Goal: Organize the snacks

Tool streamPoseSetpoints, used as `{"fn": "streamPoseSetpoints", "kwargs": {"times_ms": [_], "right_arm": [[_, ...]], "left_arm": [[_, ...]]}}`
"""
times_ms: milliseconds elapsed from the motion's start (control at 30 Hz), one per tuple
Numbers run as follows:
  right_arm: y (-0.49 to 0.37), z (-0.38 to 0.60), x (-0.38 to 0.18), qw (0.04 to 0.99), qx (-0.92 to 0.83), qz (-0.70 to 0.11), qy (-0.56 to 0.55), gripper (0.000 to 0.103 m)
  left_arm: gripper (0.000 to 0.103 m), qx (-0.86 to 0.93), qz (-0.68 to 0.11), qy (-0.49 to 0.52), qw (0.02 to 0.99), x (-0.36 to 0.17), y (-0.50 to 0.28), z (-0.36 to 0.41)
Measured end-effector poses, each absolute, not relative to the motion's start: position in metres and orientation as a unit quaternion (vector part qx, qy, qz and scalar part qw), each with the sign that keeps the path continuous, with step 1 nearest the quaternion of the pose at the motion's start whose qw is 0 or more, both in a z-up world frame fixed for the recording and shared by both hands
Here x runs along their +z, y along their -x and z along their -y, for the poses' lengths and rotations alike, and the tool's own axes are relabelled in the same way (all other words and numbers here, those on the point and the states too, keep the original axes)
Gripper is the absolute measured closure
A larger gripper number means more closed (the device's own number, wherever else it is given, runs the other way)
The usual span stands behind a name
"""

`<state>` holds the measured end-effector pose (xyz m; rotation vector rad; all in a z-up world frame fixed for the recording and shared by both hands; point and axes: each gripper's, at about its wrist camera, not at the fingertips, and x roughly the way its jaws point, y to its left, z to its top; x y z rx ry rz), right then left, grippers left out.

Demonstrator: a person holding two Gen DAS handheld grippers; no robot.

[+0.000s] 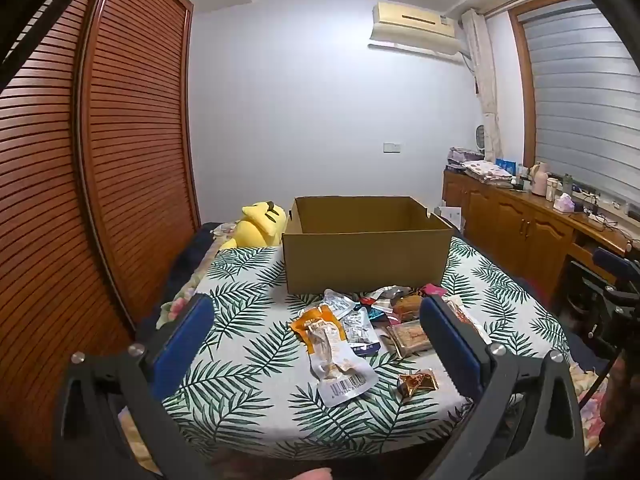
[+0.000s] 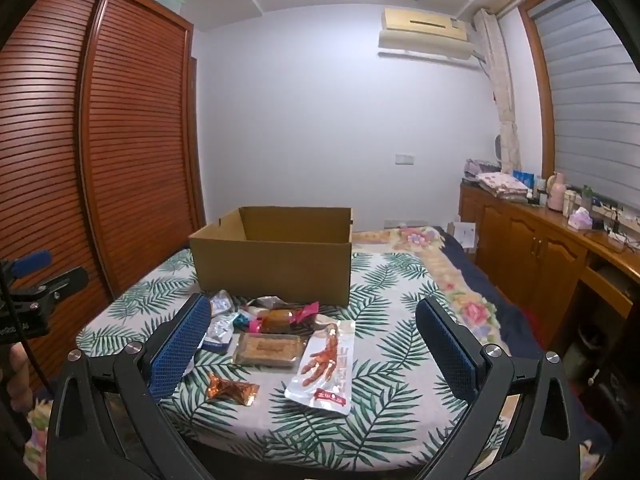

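Observation:
An open, empty-looking cardboard box (image 1: 364, 254) stands on a leaf-print cloth (image 1: 248, 344); it also shows in the right wrist view (image 2: 276, 272). Several snack packets lie in front of it: an orange-and-clear pouch (image 1: 332, 352), a small gold-wrapped sweet (image 1: 416, 384), a chicken-foot packet (image 2: 326, 366), a clear tray of biscuits (image 2: 270, 348) and a gold sweet (image 2: 232, 390). My left gripper (image 1: 316, 344) is open above the packets, holding nothing. My right gripper (image 2: 314, 342) is open above them too, holding nothing.
A yellow plush toy (image 1: 262, 226) lies left of the box. A slatted wooden wardrobe (image 1: 120, 140) stands on the left. A wooden cabinet (image 1: 528, 232) with clutter runs along the right wall. The floral bedding (image 2: 460, 288) extends right of the cloth.

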<state>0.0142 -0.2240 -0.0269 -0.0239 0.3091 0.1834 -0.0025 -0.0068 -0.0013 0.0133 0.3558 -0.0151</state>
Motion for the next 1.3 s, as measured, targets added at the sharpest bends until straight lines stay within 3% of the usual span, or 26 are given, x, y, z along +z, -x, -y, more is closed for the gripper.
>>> {"fn": "streamPoseSetpoints", "kwargs": {"times_ms": [1300], "right_arm": [[-0.0123,0.2227,-0.0254,0.984,0.088,-0.152,0.013,0.0]], "left_arm": [[0.0,-0.007,-0.181,0.003,0.983,-0.0089,0.005,0.0027]]}}
